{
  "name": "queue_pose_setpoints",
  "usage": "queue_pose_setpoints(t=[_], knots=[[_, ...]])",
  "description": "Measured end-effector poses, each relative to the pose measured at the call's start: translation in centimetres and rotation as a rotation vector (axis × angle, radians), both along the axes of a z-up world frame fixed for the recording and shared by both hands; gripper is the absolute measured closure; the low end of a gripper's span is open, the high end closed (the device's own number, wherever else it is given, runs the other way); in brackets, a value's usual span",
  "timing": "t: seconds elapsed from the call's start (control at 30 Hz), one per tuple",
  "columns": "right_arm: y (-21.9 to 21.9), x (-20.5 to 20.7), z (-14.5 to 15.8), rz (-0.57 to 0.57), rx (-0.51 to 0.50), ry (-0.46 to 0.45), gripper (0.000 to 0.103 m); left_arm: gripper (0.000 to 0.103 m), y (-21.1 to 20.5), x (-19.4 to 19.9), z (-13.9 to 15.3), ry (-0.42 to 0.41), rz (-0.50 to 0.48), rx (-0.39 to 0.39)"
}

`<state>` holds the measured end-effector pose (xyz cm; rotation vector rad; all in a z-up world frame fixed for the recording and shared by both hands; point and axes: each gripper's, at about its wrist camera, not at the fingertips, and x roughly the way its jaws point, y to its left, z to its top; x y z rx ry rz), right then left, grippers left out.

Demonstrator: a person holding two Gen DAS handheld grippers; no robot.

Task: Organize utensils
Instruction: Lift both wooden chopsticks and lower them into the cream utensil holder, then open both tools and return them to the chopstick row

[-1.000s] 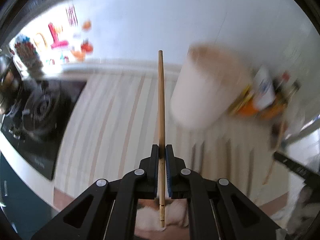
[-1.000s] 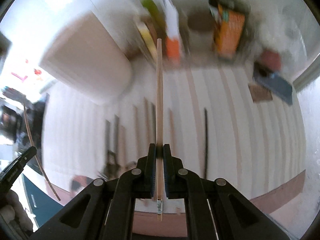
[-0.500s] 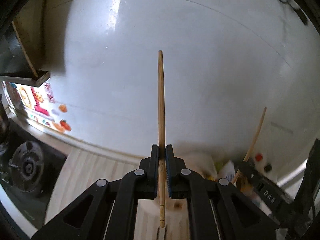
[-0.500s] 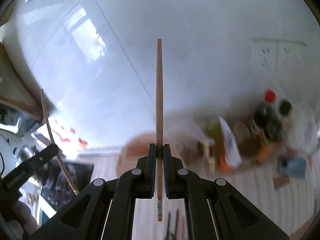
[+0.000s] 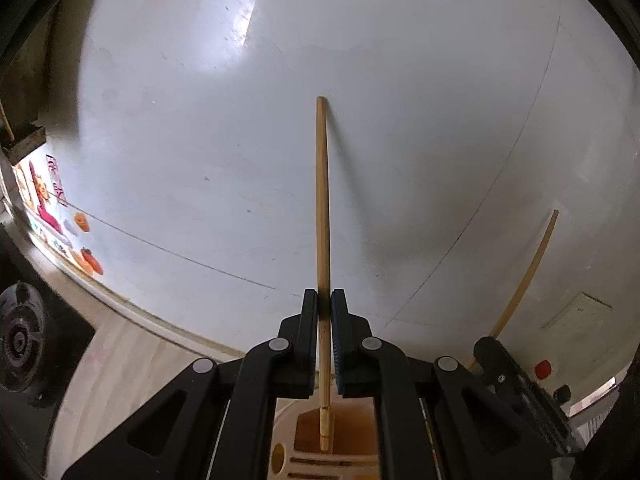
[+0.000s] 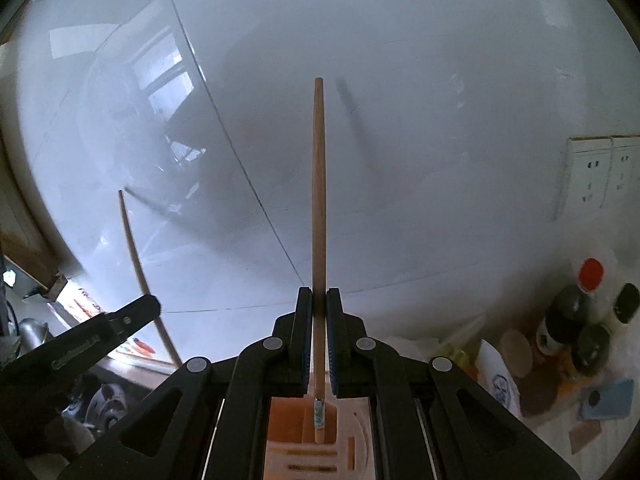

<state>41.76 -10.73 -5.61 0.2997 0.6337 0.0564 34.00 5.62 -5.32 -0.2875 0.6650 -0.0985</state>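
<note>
My left gripper [image 5: 325, 300] is shut on a wooden chopstick [image 5: 322, 216] held upright against the white wall; its lower end hangs over an orange compartment of the utensil holder [image 5: 352, 436]. My right gripper [image 6: 319, 298] is shut on a second wooden chopstick [image 6: 319, 200], also upright, with its lower end over the holder's orange compartment [image 6: 288, 424]. In the left wrist view the right gripper [image 5: 504, 364] and its chopstick [image 5: 524, 280] show at the right. In the right wrist view the left gripper [image 6: 92, 332] and its chopstick [image 6: 138, 264] show at the left.
A gas stove burner [image 5: 20, 344] sits at the far left beside the wooden counter [image 5: 108, 372]. Sauce bottles [image 6: 576, 316], packets and a blue phone [image 6: 608, 400] stand at the right. Wall sockets [image 6: 592, 172] are on the white wall.
Both grippers have tilted up from facing the counter to facing the wall, turning their chopsticks upright. The holder now lies directly below both chopstick ends.
</note>
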Motion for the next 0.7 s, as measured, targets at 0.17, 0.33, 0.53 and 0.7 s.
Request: queue_pose_setpoints(t=[0.17,0.33,0.53,0.7], knots=[[0.4,0.5,-2.3,0.008,-0.004,-0.017,0.096,0.099,-1.1,0.1,-1.0,-0.017,-0.02,0.046],[0.3,0.6,-4.3,0.025,0.007,-0.003,0.096,0.099,-1.6,-0.2,-2.3,0.039,-0.05,0.089],[0.6,0.5,-5.7,0.089,0.005,0.043,0.096,0.096,-1.6,-1.1,-2.3,0.126,-0.116,0.107],[1.4,0.3,-5.4,0.149,0.015,0.124,0.083,0.061,-1.0,-3.5,0.0,0.118,-0.097,0.168]])
